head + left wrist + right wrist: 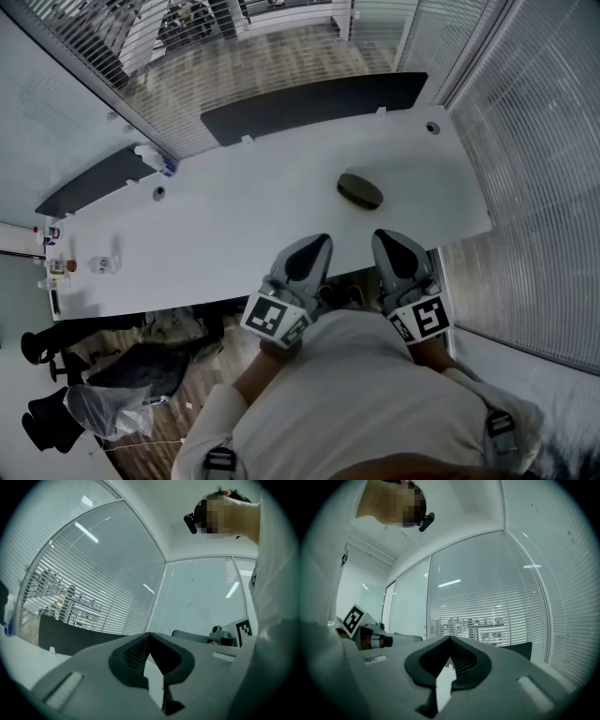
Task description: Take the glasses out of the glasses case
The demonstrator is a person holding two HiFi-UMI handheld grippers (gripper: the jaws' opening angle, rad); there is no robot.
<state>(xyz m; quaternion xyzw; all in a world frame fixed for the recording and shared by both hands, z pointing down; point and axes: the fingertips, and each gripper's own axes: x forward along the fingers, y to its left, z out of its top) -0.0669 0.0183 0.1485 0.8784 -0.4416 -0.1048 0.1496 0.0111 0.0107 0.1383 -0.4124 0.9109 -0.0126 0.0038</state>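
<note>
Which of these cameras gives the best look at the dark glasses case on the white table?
The head view. It looks down on the glasses case, which lies whole and unobstructed, apparently closed, on the white table. Both gripper views look out at blinds and glass walls; neither shows the case.

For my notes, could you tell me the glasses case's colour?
The glasses case is dark olive-brown; head view.

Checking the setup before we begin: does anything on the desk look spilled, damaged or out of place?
Nothing stands out. The dark oval glasses case looks closed and lies flat on the white desk, clear of the left gripper and right gripper, both shut and empty.
</note>
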